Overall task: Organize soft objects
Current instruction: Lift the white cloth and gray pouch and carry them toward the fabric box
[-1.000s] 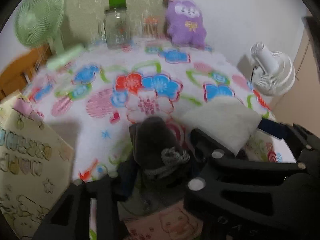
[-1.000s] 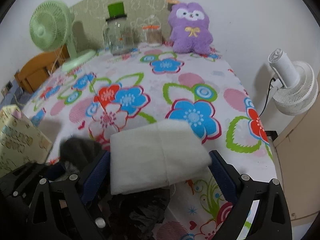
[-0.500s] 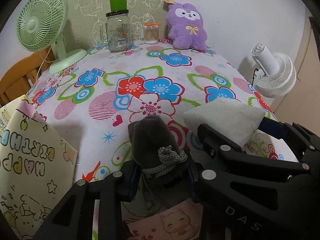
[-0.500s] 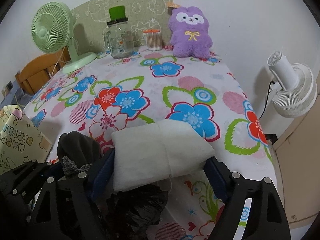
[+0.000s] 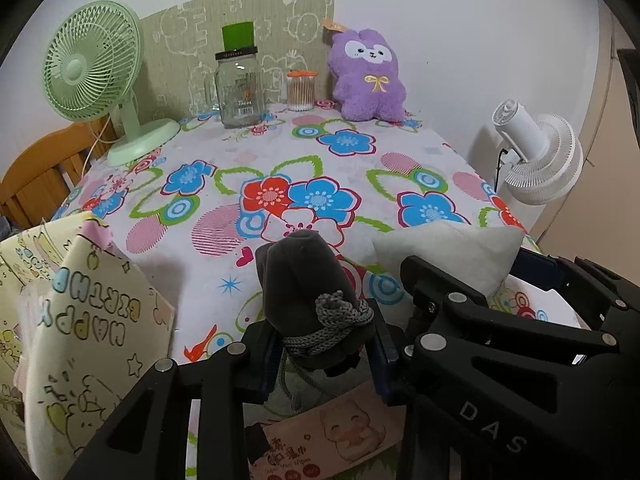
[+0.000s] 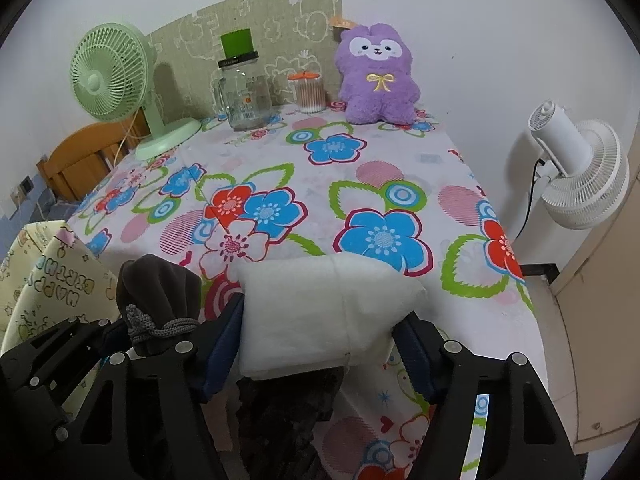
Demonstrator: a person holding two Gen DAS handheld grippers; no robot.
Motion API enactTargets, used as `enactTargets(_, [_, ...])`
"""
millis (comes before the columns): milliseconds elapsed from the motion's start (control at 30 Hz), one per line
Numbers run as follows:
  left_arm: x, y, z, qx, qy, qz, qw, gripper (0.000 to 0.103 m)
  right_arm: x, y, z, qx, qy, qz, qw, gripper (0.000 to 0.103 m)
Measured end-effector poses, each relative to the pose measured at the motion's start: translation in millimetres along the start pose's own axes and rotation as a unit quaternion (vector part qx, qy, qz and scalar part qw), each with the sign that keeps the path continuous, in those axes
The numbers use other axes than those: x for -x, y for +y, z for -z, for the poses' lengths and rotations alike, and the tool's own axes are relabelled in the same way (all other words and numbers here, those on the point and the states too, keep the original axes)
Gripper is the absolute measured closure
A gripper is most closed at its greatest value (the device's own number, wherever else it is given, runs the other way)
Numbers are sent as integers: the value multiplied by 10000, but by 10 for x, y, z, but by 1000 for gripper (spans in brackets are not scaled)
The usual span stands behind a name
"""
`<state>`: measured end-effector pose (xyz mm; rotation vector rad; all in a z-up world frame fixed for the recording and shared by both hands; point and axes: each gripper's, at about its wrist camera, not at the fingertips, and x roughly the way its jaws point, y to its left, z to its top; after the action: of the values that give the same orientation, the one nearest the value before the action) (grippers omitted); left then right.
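Observation:
My left gripper (image 5: pixel 324 344) is shut on a dark grey drawstring pouch (image 5: pixel 308 284) and holds it above the near edge of the flowered table; the pouch also shows in the right wrist view (image 6: pixel 160 300). My right gripper (image 6: pixel 320 328) is shut on a folded white cloth pad (image 6: pixel 324 312), held just right of the pouch; the pad shows in the left wrist view (image 5: pixel 452 252). A purple plush toy (image 6: pixel 378 76) sits at the table's far edge. A pink wet-wipes pack (image 5: pixel 332 436) lies below the left gripper.
A yellow birthday gift bag (image 5: pixel 76 328) stands at the near left. A green desk fan (image 5: pixel 96 84), a glass jar (image 5: pixel 238 88) and a cotton-swab tub (image 5: pixel 301 92) line the back. A white fan (image 6: pixel 576 168) stands off the table's right side. A black crumpled bag (image 6: pixel 288 412) lies under the white pad.
Both grippers have risen slightly and steadied with their loads. The pouch and the white pad sit a little higher in view; both grips are unchanged.

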<state>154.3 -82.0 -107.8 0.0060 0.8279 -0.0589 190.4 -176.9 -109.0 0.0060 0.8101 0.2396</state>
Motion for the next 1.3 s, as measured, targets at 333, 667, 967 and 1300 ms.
enactTargets(333, [223, -51, 31, -109, -154, 12, 9998, 65, 282, 55, 30, 65, -230, 66, 9997, 30])
enactTargets(667, [468, -82, 82, -200, -336, 62, 9992, 65, 586, 126, 96, 104, -491, 175, 9986, 30])
enactTargets(967, [714, -107, 140, -337, -509, 96, 9981, 66, 875, 200, 172, 123, -643, 332, 9973, 30])
enactTargets(1300, [990, -137, 210, -536, -719, 110, 9959, 66, 1182, 276, 257, 110, -869, 481, 9950, 30])
